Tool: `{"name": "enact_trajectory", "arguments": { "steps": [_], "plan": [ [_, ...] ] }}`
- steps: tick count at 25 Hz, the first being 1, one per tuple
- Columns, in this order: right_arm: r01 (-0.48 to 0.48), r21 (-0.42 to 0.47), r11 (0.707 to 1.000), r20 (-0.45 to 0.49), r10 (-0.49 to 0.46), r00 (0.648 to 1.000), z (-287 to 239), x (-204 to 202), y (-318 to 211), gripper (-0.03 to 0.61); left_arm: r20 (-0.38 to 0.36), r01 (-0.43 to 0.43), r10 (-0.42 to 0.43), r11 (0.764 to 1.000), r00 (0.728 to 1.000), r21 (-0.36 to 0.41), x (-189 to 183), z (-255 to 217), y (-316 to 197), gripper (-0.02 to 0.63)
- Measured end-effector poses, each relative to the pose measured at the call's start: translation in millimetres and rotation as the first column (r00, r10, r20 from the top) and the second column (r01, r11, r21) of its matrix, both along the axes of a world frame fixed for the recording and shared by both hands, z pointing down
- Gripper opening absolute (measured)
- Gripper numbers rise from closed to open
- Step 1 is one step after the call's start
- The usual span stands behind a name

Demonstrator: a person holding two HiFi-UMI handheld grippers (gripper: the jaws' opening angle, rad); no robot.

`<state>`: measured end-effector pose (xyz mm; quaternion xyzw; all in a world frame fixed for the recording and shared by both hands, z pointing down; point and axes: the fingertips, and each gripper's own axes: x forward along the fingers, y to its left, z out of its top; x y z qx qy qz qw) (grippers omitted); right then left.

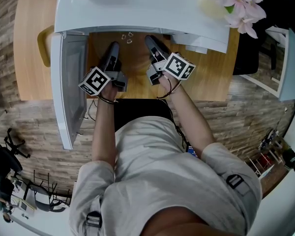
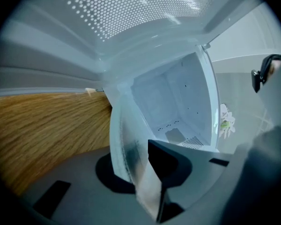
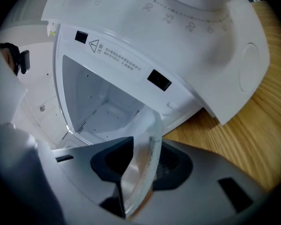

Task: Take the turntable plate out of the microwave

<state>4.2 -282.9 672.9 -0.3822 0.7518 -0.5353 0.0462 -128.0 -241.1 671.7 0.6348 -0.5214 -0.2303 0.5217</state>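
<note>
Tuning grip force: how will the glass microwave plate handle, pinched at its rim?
The glass plate looks smooth and glossy, so probably slippery in the left claw and right claw. It holds its shape gripped only at the rim: likely stiff. Being glass, probably heavy for its size and breakable over the wooden table.

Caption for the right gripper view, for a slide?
Right gripper grips clear glass turntable plate before the open white microwave.

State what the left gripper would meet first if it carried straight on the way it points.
Holding the turntable plate, the left gripper aims into the open microwave; likely its cavity's back wall first, though depth is unclear.
</note>
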Motion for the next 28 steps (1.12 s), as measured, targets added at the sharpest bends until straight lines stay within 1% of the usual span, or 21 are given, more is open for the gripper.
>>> {"name": "enact_trajectory", "arguments": {
  "steps": [6, 9, 14, 18, 23, 26, 28],
  "plan": [
    [-0.011, 0.000, 1.000, 0.010, 0.011, 1.000, -3.3, -1.2, 6.7, 0.120, 0.022, -0.016, 0.016, 1.000, 1.000, 0.002, -1.9, -3.6, 3.2, 0.094],
    [-0.021, 0.003, 1.000, -0.008, 0.021, 1.000, -0.7, 3.0, 10.3, 0.120, 0.027, -0.021, 0.021, 1.000, 0.999, 0.008, -1.9, -5.2, 5.6, 0.095],
    [-0.036, 0.007, 0.999, -0.008, 0.036, 0.999, 0.0, 7.6, 18.9, 0.117, 0.045, -0.034, 0.034, 0.999, 0.998, 0.008, -0.8, -5.5, 13.2, 0.095],
    [-0.034, 0.005, 0.999, 0.015, 0.034, 0.999, -5.3, 5.3, 27.0, 0.115, 0.069, -0.050, 0.050, 0.999, 0.996, 0.003, -0.8, -2.9, 19.9, 0.097],
    [-0.049, 0.004, 0.999, 0.017, 0.049, 0.999, -8.1, 8.2, 37.6, 0.114, 0.072, -0.070, 0.070, 0.998, 0.995, -0.004, 2.2, -3.0, 29.4, 0.097],
    [-0.066, 0.015, 0.998, 0.009, 0.066, 0.998, -7.6, 13.2, 41.5, 0.114, 0.039, -0.087, 0.087, 0.996, 0.995, 0.007, 9.8, -9.0, 30.9, 0.097],
    [-0.076, 0.024, 0.997, -0.001, 0.076, 0.997, -7.0, 18.0, 47.2, 0.114, 0.039, -0.095, 0.095, 0.995, 0.995, 0.010, 12.0, -9.7, 36.0, 0.097]
  ]
}}
